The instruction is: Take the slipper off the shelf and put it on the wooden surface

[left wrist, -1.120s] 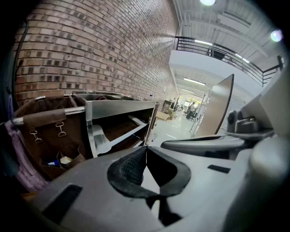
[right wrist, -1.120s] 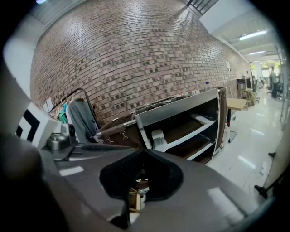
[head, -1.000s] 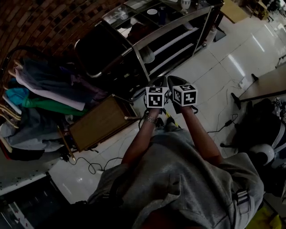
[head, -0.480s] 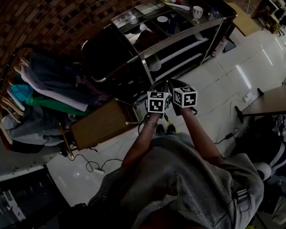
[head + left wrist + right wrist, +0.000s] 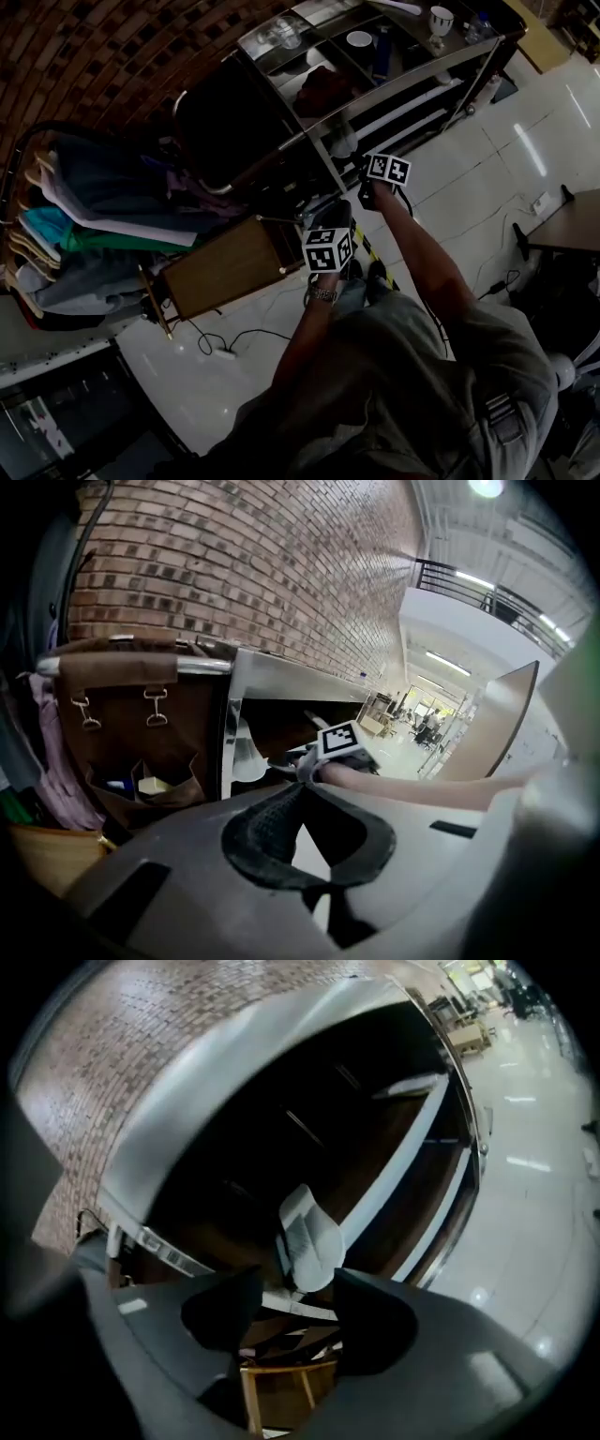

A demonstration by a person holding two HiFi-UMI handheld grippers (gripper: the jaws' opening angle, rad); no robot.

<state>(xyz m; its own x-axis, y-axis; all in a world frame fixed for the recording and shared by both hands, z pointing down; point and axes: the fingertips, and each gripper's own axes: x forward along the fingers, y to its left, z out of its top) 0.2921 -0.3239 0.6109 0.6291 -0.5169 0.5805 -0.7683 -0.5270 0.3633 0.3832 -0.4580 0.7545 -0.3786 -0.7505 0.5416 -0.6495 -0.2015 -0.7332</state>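
A white slipper (image 5: 307, 1238) lies on a low shelf of the metal rack (image 5: 394, 80); in the head view the slipper (image 5: 343, 142) shows pale under the rack's edge. My right gripper (image 5: 295, 1288) points at it from just in front. Its jaws are opening, with nothing between them and the slipper beyond their tips. In the head view the right gripper (image 5: 364, 183) is reached out to the rack. My left gripper (image 5: 328, 217) hangs back nearer the body, above the edge of the wooden surface (image 5: 230, 267). The left gripper (image 5: 300, 789) is shut and empty.
A clothes rack with hanging garments (image 5: 103, 202) stands left of the wooden surface. Cups (image 5: 441, 19) and a bowl (image 5: 359, 38) sit on the rack's top. A brown bag (image 5: 131, 728) hangs at the rack's side. Cables (image 5: 225, 349) lie on the tiled floor.
My right gripper has left the left one's side and reached forward to the rack. The left gripper has dropped back toward the body.
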